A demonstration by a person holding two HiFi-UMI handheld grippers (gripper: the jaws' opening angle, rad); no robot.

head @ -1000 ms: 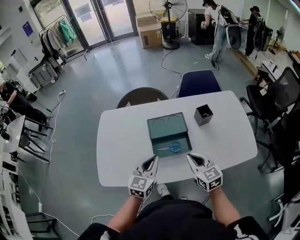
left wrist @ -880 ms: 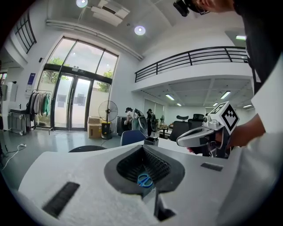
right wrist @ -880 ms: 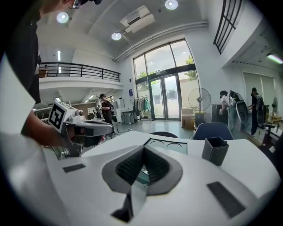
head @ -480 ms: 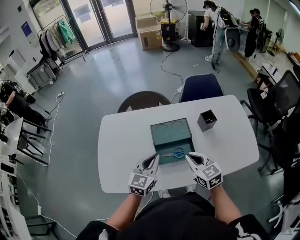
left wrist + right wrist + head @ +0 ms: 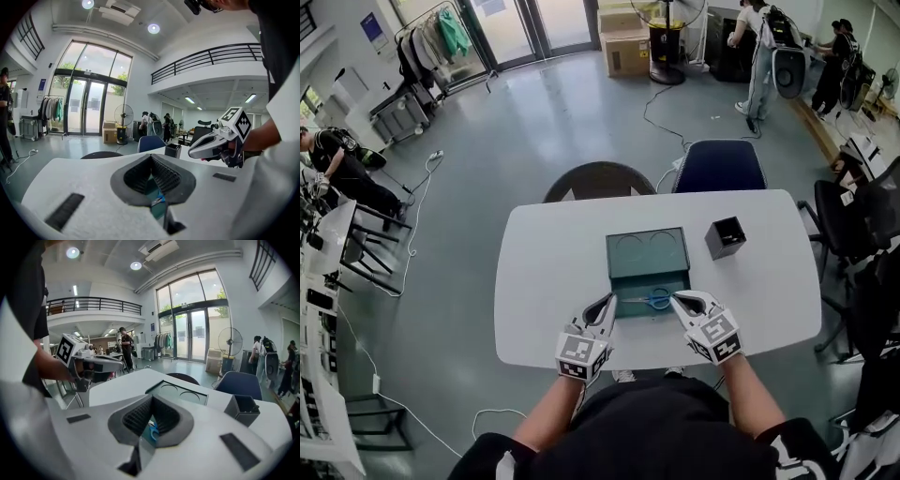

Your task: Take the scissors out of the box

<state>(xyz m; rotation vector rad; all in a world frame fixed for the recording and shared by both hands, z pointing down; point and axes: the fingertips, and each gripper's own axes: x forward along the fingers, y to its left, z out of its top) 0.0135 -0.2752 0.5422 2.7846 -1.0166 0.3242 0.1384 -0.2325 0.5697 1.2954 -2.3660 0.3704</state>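
Observation:
The teal box [image 5: 646,255] lies open in the middle of the white table [image 5: 544,281]. The scissors [image 5: 649,300], blue-handled, lie flat in its near part. My left gripper [image 5: 607,305] is shut and empty, its tip at the box's near left corner. My right gripper [image 5: 679,300] is shut and empty too, its tip at the near edge just right of the scissors' handles. In the left gripper view a bit of the scissors [image 5: 160,199] shows past the shut jaws. The right gripper view shows a blue handle [image 5: 152,431] the same way.
A black square cup [image 5: 727,237] stands on the table right of the box. A round grey chair [image 5: 598,180] and a blue chair [image 5: 719,165] stand at the far side. Black office chairs [image 5: 862,216] crowd the right. People stand far off in the hall.
Both grippers have moved forward, from the table's near edge to the box's near edge, on either side of the scissors. Both have stayed shut.

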